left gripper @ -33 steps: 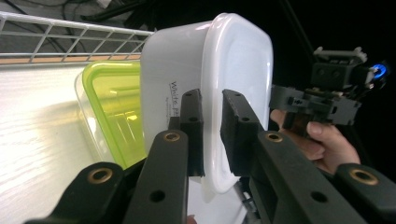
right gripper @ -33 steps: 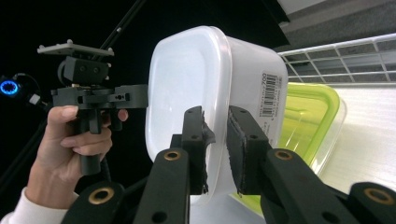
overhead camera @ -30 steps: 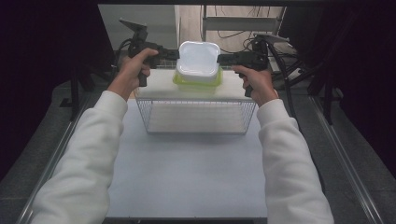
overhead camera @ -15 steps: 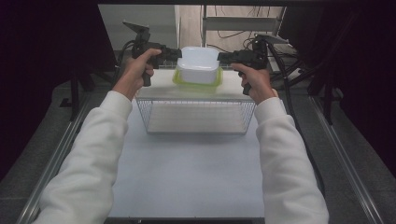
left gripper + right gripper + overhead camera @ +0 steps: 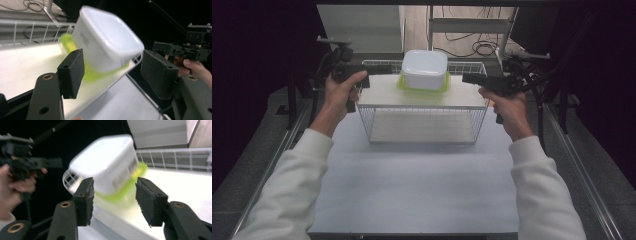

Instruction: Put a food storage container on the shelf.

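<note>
A white tub [image 5: 424, 69] stands upside down on its green lid [image 5: 404, 85], on the white top board of a wire rack [image 5: 422, 125]. My left gripper [image 5: 384, 70] is to the tub's left, clear of it. Its jaws have just been opening and nothing is between them. My right gripper [image 5: 468, 78] is off to the tub's right, also just opened and holding nothing. In the left gripper view the tub [image 5: 107, 40] lies beyond the open gripper [image 5: 112, 62], with the right gripper [image 5: 185, 48] farther off. The right gripper view shows the blurred tub [image 5: 110, 162] past the parted gripper [image 5: 115, 192].
The rack stands at the far end of a white table mat [image 5: 412, 185]. Metal rails [image 5: 582, 175] run along both table sides. Cables and dark stands crowd the area behind the rack.
The tub came down onto the rack's top board. Both grippers let go of it, opened and moved sideways away from it.
</note>
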Available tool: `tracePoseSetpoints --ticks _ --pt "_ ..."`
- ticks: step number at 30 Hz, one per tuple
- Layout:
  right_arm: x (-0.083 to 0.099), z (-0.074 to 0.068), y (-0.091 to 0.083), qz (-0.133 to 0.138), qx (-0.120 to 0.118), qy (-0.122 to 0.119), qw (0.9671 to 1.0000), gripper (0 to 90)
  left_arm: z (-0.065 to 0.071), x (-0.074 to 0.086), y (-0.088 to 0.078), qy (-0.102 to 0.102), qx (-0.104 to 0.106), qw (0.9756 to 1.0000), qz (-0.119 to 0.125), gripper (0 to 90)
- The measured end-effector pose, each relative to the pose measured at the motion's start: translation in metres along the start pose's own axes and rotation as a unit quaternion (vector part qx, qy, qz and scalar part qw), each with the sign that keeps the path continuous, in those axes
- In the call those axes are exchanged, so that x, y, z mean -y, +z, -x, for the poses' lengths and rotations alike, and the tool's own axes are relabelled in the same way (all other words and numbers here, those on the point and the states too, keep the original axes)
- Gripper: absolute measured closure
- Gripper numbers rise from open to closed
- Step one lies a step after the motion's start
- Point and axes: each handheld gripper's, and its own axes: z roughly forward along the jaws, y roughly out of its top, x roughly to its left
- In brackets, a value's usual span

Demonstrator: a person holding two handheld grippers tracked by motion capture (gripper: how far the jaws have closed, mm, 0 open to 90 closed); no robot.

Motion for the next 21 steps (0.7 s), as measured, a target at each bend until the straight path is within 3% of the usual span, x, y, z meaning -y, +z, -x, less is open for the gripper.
tracePoseSetpoints --ticks 7,11,16,19,20,21 --pt "0.054 -0.001 -0.033 -0.015 0.012 -0.045 0.9988 39.4 0.019 0.06 -0.022 0.056 -0.017 0.9982 -0.011 33.0" --pt "0.088 0.0 -0.041 -0.032 0.024 -0.062 0.9973 36.0 0.028 0.096 -0.025 0.089 -0.043 0.9945 -0.034 30.9" --pt "0.129 0.005 -0.044 -0.06 0.051 -0.081 0.9936 31.8 0.024 0.14 -0.027 0.089 -0.059 0.993 -0.049 27.9" --pt "0.15 0.009 -0.046 -0.073 0.053 -0.078 0.9929 29.1 0.016 0.162 -0.024 0.079 -0.062 0.9926 -0.068 25.9" --pt "0.15 0.009 -0.046 -0.073 0.053 -0.078 0.9929 29.1 0.016 0.162 -0.024 0.079 -0.062 0.9926 -0.068 25.5" --pt "0.159 0.013 -0.046 -0.077 0.054 -0.074 0.9928 27.4 0.012 0.171 -0.02 0.075 -0.065 0.9915 -0.084 25.2"
